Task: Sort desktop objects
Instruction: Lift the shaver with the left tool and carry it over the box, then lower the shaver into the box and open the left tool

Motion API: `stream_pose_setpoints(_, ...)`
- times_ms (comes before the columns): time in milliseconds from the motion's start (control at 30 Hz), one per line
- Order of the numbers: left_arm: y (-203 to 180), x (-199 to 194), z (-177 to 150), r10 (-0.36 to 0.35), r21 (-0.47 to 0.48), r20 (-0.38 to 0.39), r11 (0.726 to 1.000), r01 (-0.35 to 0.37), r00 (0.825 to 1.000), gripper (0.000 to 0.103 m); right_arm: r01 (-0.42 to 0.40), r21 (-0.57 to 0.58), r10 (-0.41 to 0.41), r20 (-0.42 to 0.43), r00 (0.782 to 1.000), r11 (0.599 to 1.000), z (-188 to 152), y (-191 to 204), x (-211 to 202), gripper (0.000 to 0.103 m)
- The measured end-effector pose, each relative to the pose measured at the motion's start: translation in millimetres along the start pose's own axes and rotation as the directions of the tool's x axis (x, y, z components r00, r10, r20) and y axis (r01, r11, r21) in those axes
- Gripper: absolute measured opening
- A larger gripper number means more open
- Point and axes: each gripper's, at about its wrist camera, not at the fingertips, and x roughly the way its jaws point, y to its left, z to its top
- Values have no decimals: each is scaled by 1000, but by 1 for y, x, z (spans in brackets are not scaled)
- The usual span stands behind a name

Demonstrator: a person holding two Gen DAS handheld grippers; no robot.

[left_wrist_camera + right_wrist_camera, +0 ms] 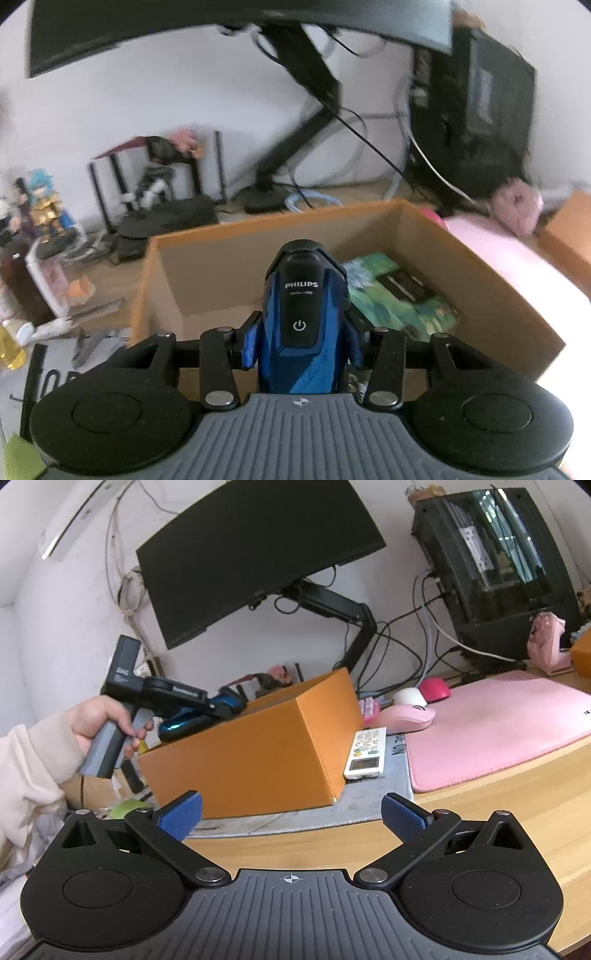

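Your left gripper [303,341] has its fingers clamped on the blue Philips shaver [304,325], held above the open orange box [476,280] on the counter [498,808]. Your right gripper [291,818] hangs empty in front of the box, fingers spread wide. White remote [366,753] lies just beside the box.

Both wrist views face the orange box [480,291], left nearer
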Motion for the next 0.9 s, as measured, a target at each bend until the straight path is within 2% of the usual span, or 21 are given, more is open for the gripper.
stream_pose_setpoints(100, -12, 7, -3, -17, 49, -38, 999, 19, 999, 46, 0, 0, 0, -1, 1000, 1000, 0, 0, 0, 103)
stream_pose_setpoints(333, -28, 21, -8, -25, 100, -94, 994, 35, 995, 43, -1, 1, 1, -5, 1000, 1000, -1, -1, -1, 103)
stream_pose_setpoints(567, -28, 17, -2, 4, 99, -70, 995, 3, 998, 43, -2, 1, 2, -8, 1000, 1000, -2, -2, -2, 103)
stream_pose_setpoints(800, -22, -1, -1, 13, 75, -11, 997, -12, 1000, 64, 0, -1, 0, -4, 1000, 1000, -2, -1, -4, 103)
stream_pose_setpoints(900, -20, -16, -2, 5, 63, 23, 998, -6, 1000, 67, 1, -1, -1, 2, 1000, 1000, -1, -1, -5, 103)
